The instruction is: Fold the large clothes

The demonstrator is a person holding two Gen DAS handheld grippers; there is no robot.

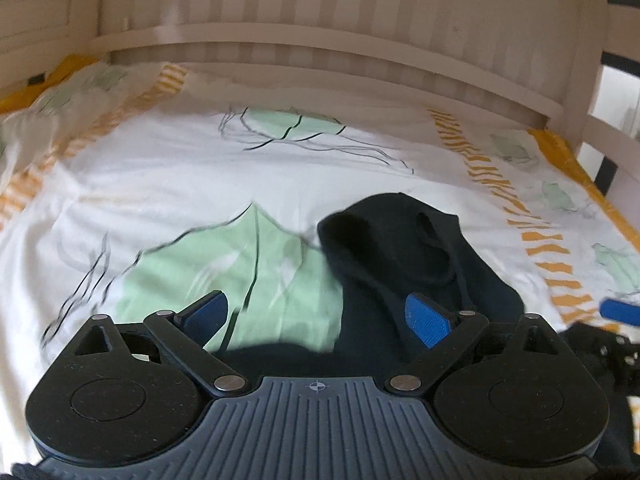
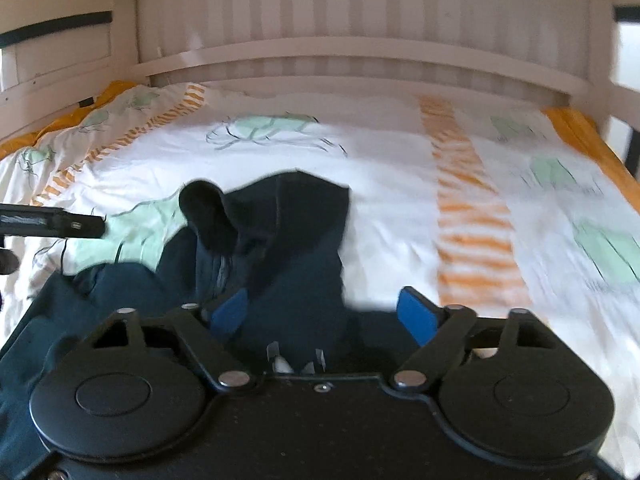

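Note:
A dark navy hooded garment lies crumpled on the bed, its hood and a drawstring toward the far end. In the left wrist view it fills the lower right. My left gripper stands open above the sheet, its right pad over the cloth's edge and its left pad over a green print. In the right wrist view the garment spreads from the centre to the lower left. My right gripper hangs over it with the jaws apart, cloth lying between them, no pad pressing on it.
The bed sheet is white with green leaf prints and orange striped bands. A pale slatted wooden bed rail closes the far side, with side rails left and right. The other gripper's finger shows at the left edge of the right wrist view.

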